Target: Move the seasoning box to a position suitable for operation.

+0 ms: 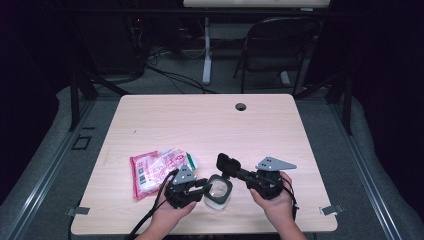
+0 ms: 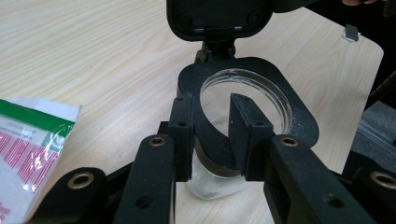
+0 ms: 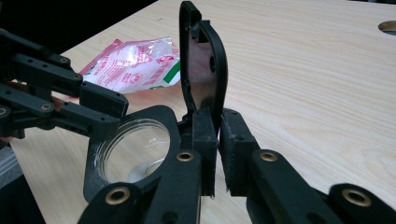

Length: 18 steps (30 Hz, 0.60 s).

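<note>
Container of clear plastic with a black rim sits near the front of the surface, between the two grippers. Left hand-held gripper pinches the black rim, one jaw inside, one outside. Right hand-held gripper clamps the upright flip lid. One container, one red-and-white packet just left, two grippers.
</note>
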Each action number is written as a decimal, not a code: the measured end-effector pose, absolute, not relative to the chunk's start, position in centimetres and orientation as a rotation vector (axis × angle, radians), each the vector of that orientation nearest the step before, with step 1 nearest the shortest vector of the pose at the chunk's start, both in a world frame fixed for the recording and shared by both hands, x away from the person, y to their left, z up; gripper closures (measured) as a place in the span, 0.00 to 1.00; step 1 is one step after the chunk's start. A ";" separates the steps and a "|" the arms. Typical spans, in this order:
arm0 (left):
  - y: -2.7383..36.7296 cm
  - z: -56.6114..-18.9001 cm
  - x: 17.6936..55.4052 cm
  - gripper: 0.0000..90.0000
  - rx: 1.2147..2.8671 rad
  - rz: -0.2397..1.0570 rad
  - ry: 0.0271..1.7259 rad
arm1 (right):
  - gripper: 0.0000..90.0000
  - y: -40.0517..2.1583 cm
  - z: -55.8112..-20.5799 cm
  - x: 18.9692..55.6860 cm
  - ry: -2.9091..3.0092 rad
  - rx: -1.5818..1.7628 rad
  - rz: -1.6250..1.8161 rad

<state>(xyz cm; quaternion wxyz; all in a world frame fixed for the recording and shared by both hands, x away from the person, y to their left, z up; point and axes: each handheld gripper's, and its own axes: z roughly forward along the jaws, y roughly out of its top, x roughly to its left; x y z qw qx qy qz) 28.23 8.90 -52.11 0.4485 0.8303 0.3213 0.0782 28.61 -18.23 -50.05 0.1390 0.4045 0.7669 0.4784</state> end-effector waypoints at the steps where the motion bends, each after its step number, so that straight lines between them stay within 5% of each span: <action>1: 8.9 -52.1 28.2 0.80 2.053 0.194 0.794 | 0.95 -18.2 -50.1 28.7 2.213 1.170 1.381; 18: 9.1 -51.9 28.4 0.81 2.033 0.218 0.786 | 0.91 -17.9 -50.4 29.6 2.185 1.167 1.401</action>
